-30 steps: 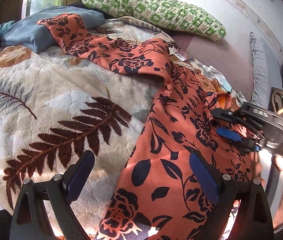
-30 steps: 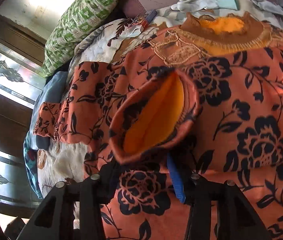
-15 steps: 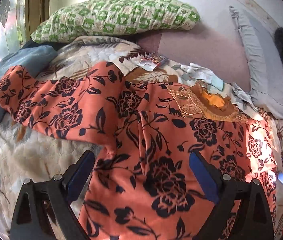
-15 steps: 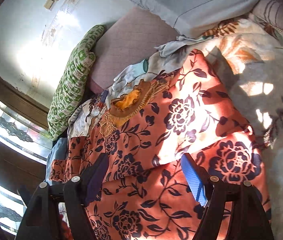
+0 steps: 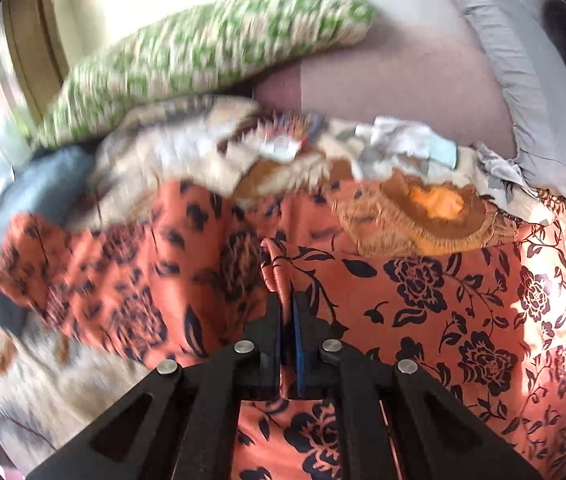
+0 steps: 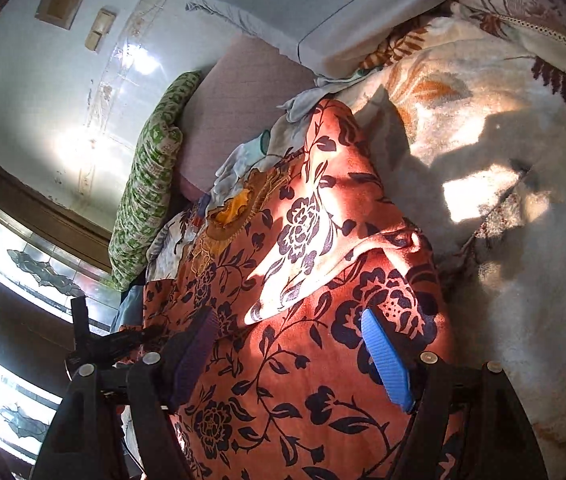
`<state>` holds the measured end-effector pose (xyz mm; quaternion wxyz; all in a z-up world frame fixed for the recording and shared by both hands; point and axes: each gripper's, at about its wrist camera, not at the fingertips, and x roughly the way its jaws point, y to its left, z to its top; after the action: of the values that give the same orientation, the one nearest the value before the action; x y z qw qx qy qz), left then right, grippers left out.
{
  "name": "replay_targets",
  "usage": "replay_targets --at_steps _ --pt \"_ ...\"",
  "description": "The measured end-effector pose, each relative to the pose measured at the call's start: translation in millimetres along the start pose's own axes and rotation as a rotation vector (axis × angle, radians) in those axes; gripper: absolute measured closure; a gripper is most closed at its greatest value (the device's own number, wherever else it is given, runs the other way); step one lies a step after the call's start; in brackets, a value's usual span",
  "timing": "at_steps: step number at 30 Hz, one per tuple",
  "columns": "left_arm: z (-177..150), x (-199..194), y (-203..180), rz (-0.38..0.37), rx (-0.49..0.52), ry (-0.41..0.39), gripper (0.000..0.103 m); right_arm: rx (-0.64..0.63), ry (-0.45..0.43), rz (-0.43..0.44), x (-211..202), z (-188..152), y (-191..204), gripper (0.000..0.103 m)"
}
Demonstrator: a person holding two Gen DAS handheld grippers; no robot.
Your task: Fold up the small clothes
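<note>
We're looking at soft matt cloth on the orange flowered dress [image 5: 435, 304], its collar [image 5: 415, 220] trimmed in rough woven braid. The blanket [image 6: 503, 208] under it looks fleecy, the green pillow [image 5: 211, 48] nubbly. Our gripper fingers [image 6: 387, 364] show ribbed blue rubbery pads on matt black plastic.

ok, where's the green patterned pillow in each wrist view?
Left wrist: green pillow runs across the top, upper left to centre, above the orange floral garment.
Right wrist: it stands on end at left of centre.
Shared landmark: the garment's tan neckline.
</note>
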<state>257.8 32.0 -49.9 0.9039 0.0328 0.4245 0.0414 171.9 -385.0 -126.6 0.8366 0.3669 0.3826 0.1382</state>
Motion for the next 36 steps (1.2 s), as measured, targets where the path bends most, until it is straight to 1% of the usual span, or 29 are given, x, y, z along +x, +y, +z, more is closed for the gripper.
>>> replay_targets --at_steps 1,2,4,5,6,7,8,9,10,11,12,13,14,15,16,17,18,19,20,21,22,23,25,26,27,29,32,34,36 --pt "2 -7 -7 0.022 0.045 -0.05 0.098 0.005 -0.009 0.001 -3 1 -2 0.026" --pt "3 -5 -11 0.041 0.08 -0.075 0.098 0.011 -0.013 0.0 -4 2 -5 0.026" --pt "-2 20 -11 0.084 0.093 -0.044 0.094 0.025 -0.009 -0.008 -2 3 -9 0.026" --pt "-8 42 -8 0.089 0.093 0.021 0.092 0.028 -0.002 -0.01 0 3 -10 0.026" --pt "-16 66 -3 0.107 0.087 0.119 0.086 0.026 0.004 -0.014 1 2 -11 0.026" --pt "-26 86 4 0.134 0.067 0.212 0.065 0.021 0.008 -0.019 2 2 -10 0.026" --pt "-33 87 11 0.122 0.037 0.187 0.06 0.019 0.013 -0.022 2 2 -8 0.026" --pt "-34 78 15 0.107 0.024 0.137 0.056 0.018 0.014 -0.022 1 3 -5 0.026" --pt "-33 71 17 0.087 0.022 0.131 0.044 0.013 0.009 -0.018 0 6 -1 0.026" --pt "-32 63 21 0.041 0.008 0.126 0.04 0.001 0.0 -0.012 -2 9 5 0.025" --pt "-30 51 27 0.0 -0.008 0.099 0.039 -0.017 -0.007 -0.009 -2 15 11 0.025" --pt "-28 38 34 -0.02 -0.024 0.064 0.037 -0.032 -0.012 -0.013 2 23 18 0.024" --pt "-28 26 42 -0.03 -0.041 0.032 0.031 -0.041 -0.005 -0.007 10 32 24 0.024" --pt "-27 16 54 -0.036 -0.066 0.005 0.029 -0.044 0.018 0.032 22 43 30 0.024" --pt "-28 5 70 -0.041 -0.108 -0.02 0.026 -0.036 0.062 0.094 37 53 33 0.024" --pt "-30 -3 90 -0.048 -0.161 -0.038 0.024 -0.03 0.1 0.119 54 62 33 0.024" --pt "-33 -9 112 -0.05 -0.222 -0.047 0.022 -0.033 0.121 0.046 71 70 28 0.024" --pt "-39 -11 137 -0.044 -0.293 -0.046 0.017 -0.033 0.133 -0.098 86 76 15 0.026" --pt "-45 -7 164 -0.035 -0.368 -0.037 0.016 0.023 0.144 -0.213 95 81 -7 0.031" --pt "-52 -4 189 -0.033 -0.443 -0.018 0.016 0.124 0.14 -0.178 96 84 -29 0.042" --pt "-60 5 212 -0.029 -0.518 0.011 0.016 0.185 0.116 -0.135 89 85 -38 0.042" --pt "-67 16 232 -0.031 -0.594 0.042 0.016 0.184 0.101 -0.134 82 85 -34 0.042" --pt "-81 37 265 -0.097 -0.752 0.084 0.016 0.085 0.066 -0.223 71 83 -12 0.033" --pt "-86 46 277 -0.126 -0.822 0.101 0.016 0.049 0.064 -0.219 67 79 -1 0.033" --pt "-90 52 287 -0.131 -0.875 0.107 0.016 0.023 0.069 -0.187 63 75 7 0.033" --pt "-93 57 305 -0.122 -0.949 0.078 0.016 -0.027 0.072 -0.174 52 61 21 0.031" --pt "-92 59 327 -0.109 -1.009 0.033 0.016 -0.094 0.091 -0.184 37 33 32 0.031" --pt "-92 60 342 -0.097 -1.043 0.009 0.016 -0.105 0.109 -0.193 29 15 29 0.031" --pt "-96 63 357 -0.127 -1.092 0.003 0.017 -0.097 0.121 -0.204 24 3 22 0.031"
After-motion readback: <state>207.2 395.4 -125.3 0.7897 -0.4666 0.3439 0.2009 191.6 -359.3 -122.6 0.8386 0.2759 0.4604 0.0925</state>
